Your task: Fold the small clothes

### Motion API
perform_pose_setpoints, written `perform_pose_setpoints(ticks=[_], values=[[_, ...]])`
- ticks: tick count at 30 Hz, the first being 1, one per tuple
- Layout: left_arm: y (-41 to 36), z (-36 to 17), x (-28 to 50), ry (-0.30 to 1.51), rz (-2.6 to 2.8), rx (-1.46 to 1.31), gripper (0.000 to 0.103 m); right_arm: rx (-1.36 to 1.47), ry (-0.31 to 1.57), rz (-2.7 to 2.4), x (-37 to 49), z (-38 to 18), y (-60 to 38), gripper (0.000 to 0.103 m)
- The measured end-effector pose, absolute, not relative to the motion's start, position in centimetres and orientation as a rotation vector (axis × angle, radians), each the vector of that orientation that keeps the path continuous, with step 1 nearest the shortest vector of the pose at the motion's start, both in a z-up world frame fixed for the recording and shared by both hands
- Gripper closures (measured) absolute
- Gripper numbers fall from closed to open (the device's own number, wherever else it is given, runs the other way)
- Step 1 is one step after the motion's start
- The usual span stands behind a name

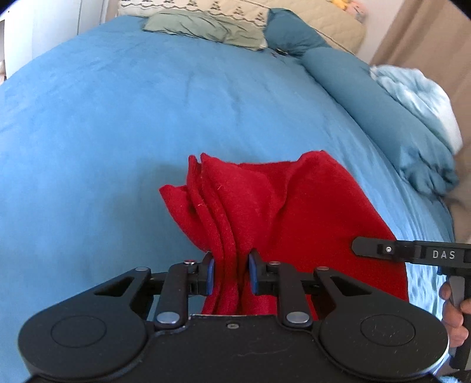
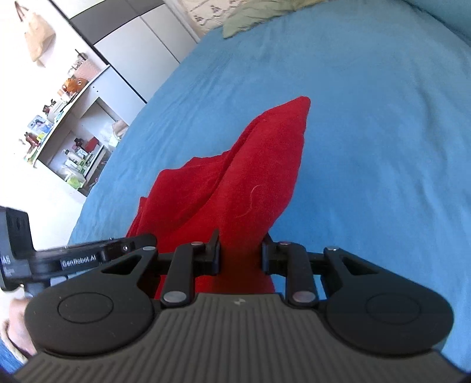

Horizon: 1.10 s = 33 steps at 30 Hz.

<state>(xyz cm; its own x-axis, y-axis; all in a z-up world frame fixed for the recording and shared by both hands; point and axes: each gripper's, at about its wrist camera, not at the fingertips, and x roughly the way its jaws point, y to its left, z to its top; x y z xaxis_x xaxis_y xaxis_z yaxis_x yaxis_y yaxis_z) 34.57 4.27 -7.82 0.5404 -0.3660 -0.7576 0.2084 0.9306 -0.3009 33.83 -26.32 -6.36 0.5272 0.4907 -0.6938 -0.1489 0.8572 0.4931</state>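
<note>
One bed, covered by a smooth blue sheet (image 1: 103, 132). On it, one red fleece-like cloth (image 1: 294, 206), the only garment being handled; both grippers have it, and it hangs bunched between and ahead of them above the sheet.

Left to right:

One left gripper (image 1: 230, 274), black, with blue pads (image 1: 210, 275). Its jaws are clenched on a gathered edge of the red cloth; about four thick pleated layers stand upright between the pads and fan out beyond them.

One right gripper (image 2: 240, 253), black with a ribbed grey body. Its jaws grasp a second bunch of the same cloth, which fills the gap between them and rises ahead to a single pointed corner. In the left wrist view this gripper's side, lettered "DAS", enters at the right edge, with the person's hand (image 1: 454, 312) wrapped round its handle.

Cloth, appearance: plain deep red, matte and slightly fuzzy, no print or trim seen; heavily creased into vertical folds at the left grip, smoother and broader toward the right. One pale stray thread (image 2: 251, 197) lies on its surface.

Other items, counted: one crumpled sage-green cloth (image 1: 206, 28) at the far end of the bed; one cream quilted cover (image 1: 309, 17) behind it; one long teal rolled duvet (image 1: 368, 97) along the right edge; one pale blue fluffy blanket (image 1: 418, 100) beyond that. One white shelf unit (image 2: 73, 132) with assorted small bottles stands off the bed's left side; one tan bag (image 2: 38, 38) hangs on the wall above it.
</note>
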Motion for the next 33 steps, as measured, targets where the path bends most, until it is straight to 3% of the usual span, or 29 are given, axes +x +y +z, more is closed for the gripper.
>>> perform_pose_setpoints(ticks=[4, 6, 9, 10, 11, 12, 13, 24, 28, 33], values=[[2.8, -10.5, 33.0, 0.962, -0.332, -0.176, 0.078, 0.261, 0.949, 0.344, 30.8, -8.7, -26.6, 0.062], [2.5, -10.9, 32.6, 0.936, -0.304, -0.126, 0.069, 0.235, 0.927, 0.331, 30.2, -9.4, -26.5, 0.056], [2.4, -9.9, 31.5, 0.875, -0.270, -0.092, 0.044, 0.180, 0.895, 0.268, 29.4, -8.8, -25.9, 0.036], [2.8, -9.5, 30.8, 0.847, -0.254, -0.072, 0.027, 0.163, 0.874, 0.263, 28.8, -8.4, -25.8, 0.027], [3.2, -9.2, 30.1, 0.822, -0.239, -0.055, 0.019, 0.143, 0.851, 0.258, 28.0, -8.1, -25.9, 0.020], [3.2, -9.2, 29.6, 0.809, -0.231, -0.045, 0.019, 0.112, 0.825, 0.242, 27.3, -7.8, -25.9, 0.008], [3.4, -9.2, 29.3, 0.807, -0.225, -0.034, 0.019, 0.085, 0.808, 0.228, 26.9, -7.6, -26.3, 0.003], [3.6, -15.0, 28.2, 0.890, -0.166, 0.036, 0.018, 0.147, 0.829, 0.105, 26.1, -13.0, -29.7, 0.000], [3.6, -13.6, 28.0, 0.883, -0.142, 0.045, 0.020, 0.137, 0.798, 0.112, 25.3, -11.4, -29.6, 0.000], [3.3, -8.0, 25.5, 0.783, -0.108, 0.067, 0.020, 0.139, 0.721, 0.124, 22.4, -5.5, -29.5, 0.000]])
